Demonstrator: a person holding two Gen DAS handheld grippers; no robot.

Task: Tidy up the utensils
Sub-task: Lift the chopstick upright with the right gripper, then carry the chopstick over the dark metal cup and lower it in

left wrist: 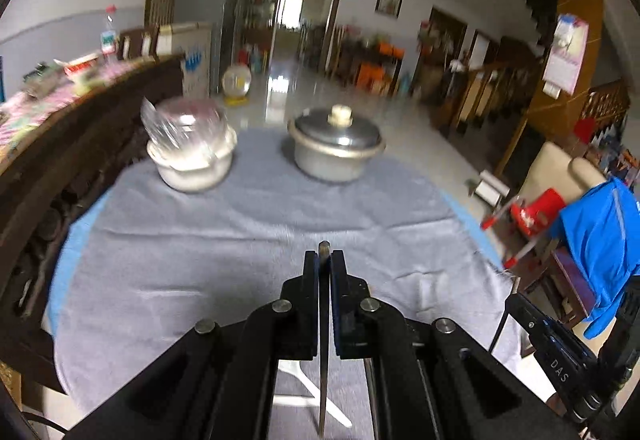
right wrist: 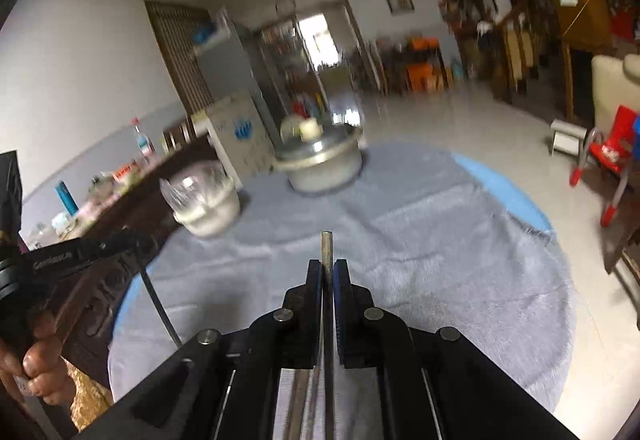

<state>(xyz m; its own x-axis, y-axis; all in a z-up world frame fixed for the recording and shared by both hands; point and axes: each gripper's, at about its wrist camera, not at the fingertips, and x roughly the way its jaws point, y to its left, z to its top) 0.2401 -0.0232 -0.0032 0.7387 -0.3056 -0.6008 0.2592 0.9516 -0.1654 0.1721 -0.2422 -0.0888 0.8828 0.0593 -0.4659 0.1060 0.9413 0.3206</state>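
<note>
Left wrist view shows the left gripper [left wrist: 324, 260] closed down on a thin dark chopstick [left wrist: 323, 340], whose blunt end pokes just past the fingertips while the pointed end hangs back toward the camera. Right wrist view shows much the same: the right gripper [right wrist: 329, 268] is pinched tight on a thin metal stick [right wrist: 327, 252], its squared tip standing just clear of the fingertips and its length running back under the jaws, where one or two more slim shafts seem to lie alongside, though blur makes the count uncertain. Below both grippers spreads a grey cloth [left wrist: 240, 240] over a round table. Ahead and to the left of the left gripper sits a white bowl [left wrist: 192, 168] with clear plastic bulging from its top; ahead and slightly right stands a lidded metal pot [left wrist: 336, 148]. Both vessels are well apart from either gripper. Judging by this, the sticks are picked up but not yet put anywhere, so the placing remains; which vessel is meant to receive them cannot be told.
</note>
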